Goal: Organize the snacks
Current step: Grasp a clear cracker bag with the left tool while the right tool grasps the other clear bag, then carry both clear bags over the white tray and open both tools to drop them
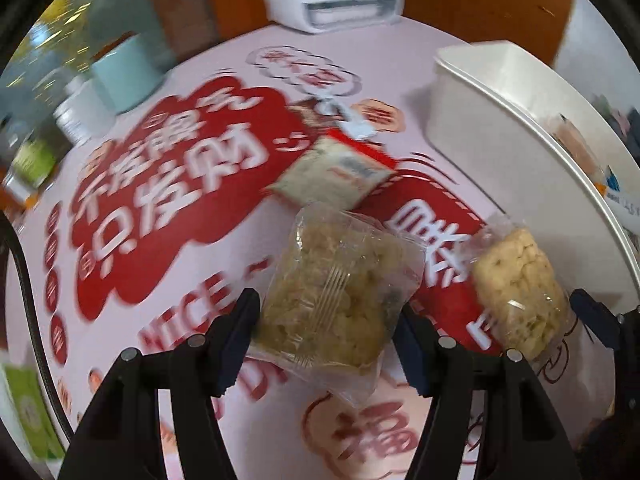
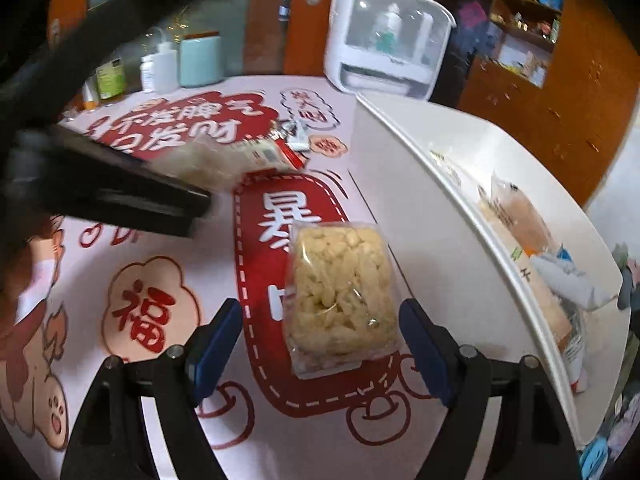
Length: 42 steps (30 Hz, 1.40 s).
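Nearest the white bin (image 2: 420, 208), the right gripper (image 2: 320, 344) pointed steeply down with spread jaws flanking, not touching, a clear-wrapped puffed-rice cake (image 2: 340, 292) just left of the bin wall. Farther left, the left gripper (image 1: 324, 340) pinched a second rice cake packet (image 1: 336, 292). Beyond lay a red-and-white packet (image 1: 340, 168); several snacks (image 2: 520, 216) already sat inside the bin, so the job was judged partly done.

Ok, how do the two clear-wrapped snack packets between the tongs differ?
The left packet is pinched by the left tongs. The right packet lies on the tablecloth between the open right tongs, untouched. The left packet looks darker, olive-yellow, while the right packet is pale cream. Both are clear-wrapped clumps of puffed snack.
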Each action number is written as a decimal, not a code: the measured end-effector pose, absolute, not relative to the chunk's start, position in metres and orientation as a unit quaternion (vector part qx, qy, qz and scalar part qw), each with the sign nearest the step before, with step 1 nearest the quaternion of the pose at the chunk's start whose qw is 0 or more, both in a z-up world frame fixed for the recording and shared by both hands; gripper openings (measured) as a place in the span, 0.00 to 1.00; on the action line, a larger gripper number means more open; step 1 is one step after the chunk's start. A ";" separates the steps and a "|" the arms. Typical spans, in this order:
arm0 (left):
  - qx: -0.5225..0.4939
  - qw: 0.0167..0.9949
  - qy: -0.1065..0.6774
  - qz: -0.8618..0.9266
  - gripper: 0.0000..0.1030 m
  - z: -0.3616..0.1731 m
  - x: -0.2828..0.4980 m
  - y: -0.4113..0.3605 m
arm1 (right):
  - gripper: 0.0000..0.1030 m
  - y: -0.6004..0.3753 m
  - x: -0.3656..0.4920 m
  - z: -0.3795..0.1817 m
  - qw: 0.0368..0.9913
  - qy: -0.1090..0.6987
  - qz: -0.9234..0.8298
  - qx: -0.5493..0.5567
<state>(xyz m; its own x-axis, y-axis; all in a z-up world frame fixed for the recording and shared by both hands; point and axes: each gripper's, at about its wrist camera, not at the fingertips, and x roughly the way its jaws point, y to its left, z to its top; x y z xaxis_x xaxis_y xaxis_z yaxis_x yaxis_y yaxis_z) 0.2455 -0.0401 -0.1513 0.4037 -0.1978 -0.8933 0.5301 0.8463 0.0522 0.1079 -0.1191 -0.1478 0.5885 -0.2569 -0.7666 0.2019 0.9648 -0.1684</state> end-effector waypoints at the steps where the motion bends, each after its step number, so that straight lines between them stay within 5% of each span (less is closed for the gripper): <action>1: 0.158 0.827 0.498 -0.206 0.61 -0.149 0.244 -0.031 | 0.79 -0.119 0.110 -0.150 0.887 0.441 -0.136 -0.032; 21: 0.026 0.836 0.517 -0.183 0.61 -0.148 0.187 0.038 | 0.80 -0.137 0.130 -0.164 0.858 0.483 -0.168 0.039; 26: -0.012 0.841 0.513 -0.172 0.61 -0.142 0.166 0.051 | 0.56 -0.140 0.125 -0.161 0.862 0.483 -0.131 0.079; 42: -0.019 0.867 0.481 -0.130 0.61 -0.101 0.096 0.051 | 0.51 -0.126 0.064 -0.111 0.892 0.443 0.002 0.092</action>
<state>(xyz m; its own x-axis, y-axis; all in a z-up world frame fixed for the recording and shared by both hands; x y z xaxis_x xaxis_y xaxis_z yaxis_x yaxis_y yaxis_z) 0.0962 0.0506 -0.1009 0.5039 -0.2441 -0.8285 0.2082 0.9653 -0.1578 0.0645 -0.1255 -0.1106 0.6071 0.0854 -0.7900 0.0782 0.9830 0.1663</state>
